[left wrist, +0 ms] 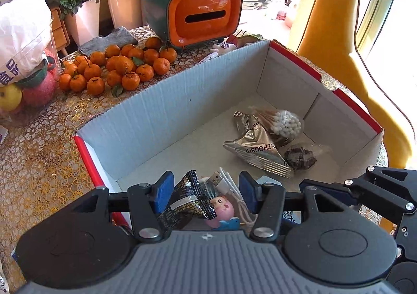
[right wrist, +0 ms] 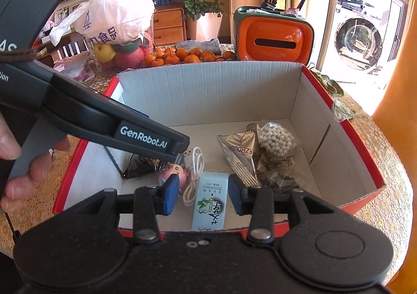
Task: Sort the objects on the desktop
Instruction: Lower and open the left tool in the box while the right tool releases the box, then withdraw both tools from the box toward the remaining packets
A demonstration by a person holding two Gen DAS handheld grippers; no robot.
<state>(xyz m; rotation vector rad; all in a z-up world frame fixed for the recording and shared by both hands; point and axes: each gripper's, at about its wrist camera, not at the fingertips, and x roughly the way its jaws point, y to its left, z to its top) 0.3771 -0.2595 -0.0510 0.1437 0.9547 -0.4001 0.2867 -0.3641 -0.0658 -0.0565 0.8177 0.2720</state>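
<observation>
A cardboard box point(left wrist: 208, 93), red outside and white inside, stands on the table. In it lie a bag of cotton swabs point(left wrist: 284, 121), silver packets point(left wrist: 258, 150), a dark item in clear wrap point(left wrist: 299, 157), a pink toy figure point(left wrist: 224, 209), a white USB cable point(left wrist: 229, 181) and a light-blue carton point(right wrist: 209, 200). My left gripper point(left wrist: 206, 191) hangs open over the box's near left corner. A black snack packet point(left wrist: 187, 200) sits between its pads, leaning toward the left one. My right gripper point(right wrist: 203, 196) is open and straddles the light-blue carton without touching it.
A pile of mandarins point(left wrist: 122, 67), a grey cloth point(left wrist: 109, 39) and an orange-and-green tissue holder point(left wrist: 200, 17) stand behind the box. At the left are a white plastic bag point(left wrist: 23, 33) and fruit. A yellow chair point(left wrist: 338, 33) stands to the right. A hand point(right wrist: 15, 163) holds the left gripper.
</observation>
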